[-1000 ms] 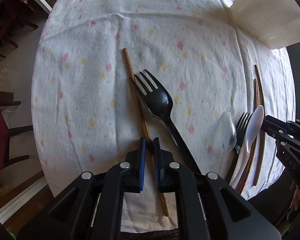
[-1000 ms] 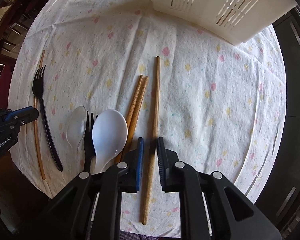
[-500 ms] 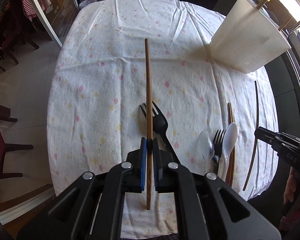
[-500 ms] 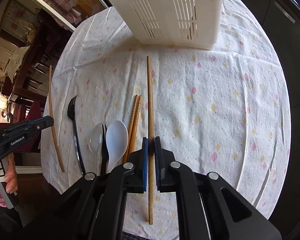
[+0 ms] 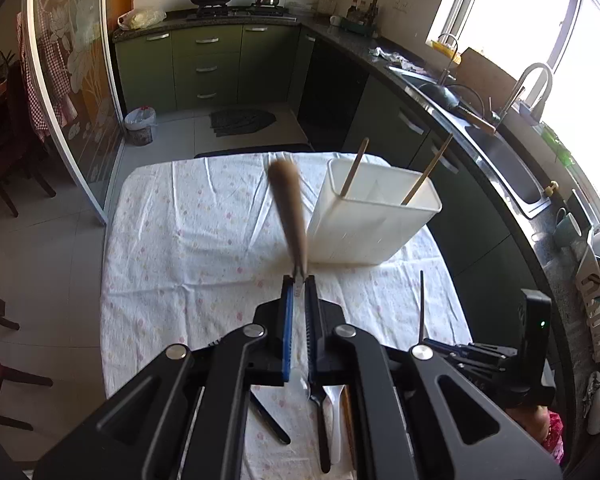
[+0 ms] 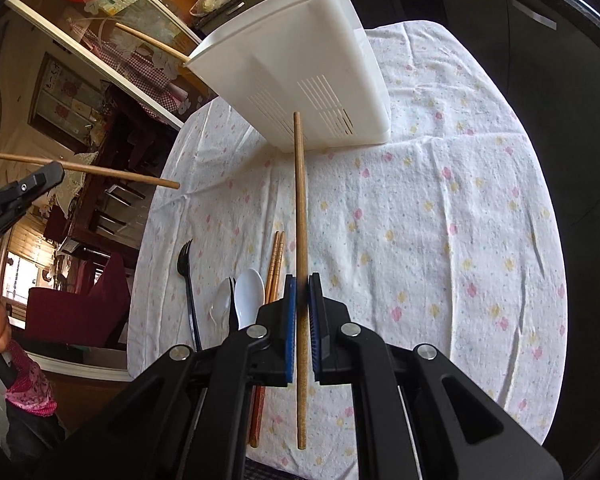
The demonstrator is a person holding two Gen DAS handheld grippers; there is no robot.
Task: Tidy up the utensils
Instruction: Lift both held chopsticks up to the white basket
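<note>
My left gripper [image 5: 298,280] is shut on a wooden chopstick [image 5: 289,216] that points up toward the camera, raised above the table. My right gripper [image 6: 302,280] is shut on another wooden chopstick [image 6: 299,200], lifted and pointing at the white utensil holder [image 6: 300,80]. The holder [image 5: 374,220] stands at the far side of the table with two chopsticks [image 5: 354,168] in it. A black fork [image 6: 188,280], a clear spoon [image 6: 221,308], a white spoon [image 6: 249,296] and a chopstick pair [image 6: 275,260] lie on the cloth. The left gripper [image 6: 20,192] also shows at the right wrist view's left edge.
The table has a white dotted cloth [image 6: 440,220]. Kitchen counters with a sink [image 5: 500,152] run along the right, a trash bin [image 5: 141,126] stands on the floor. Dining chairs [image 6: 112,200] lie to the left. The right gripper [image 5: 480,360] shows low at the right in the left wrist view.
Both grippers closed on a chopstick each and lifted them off the cloth. Both views rose and tilted up toward the utensil holder.
</note>
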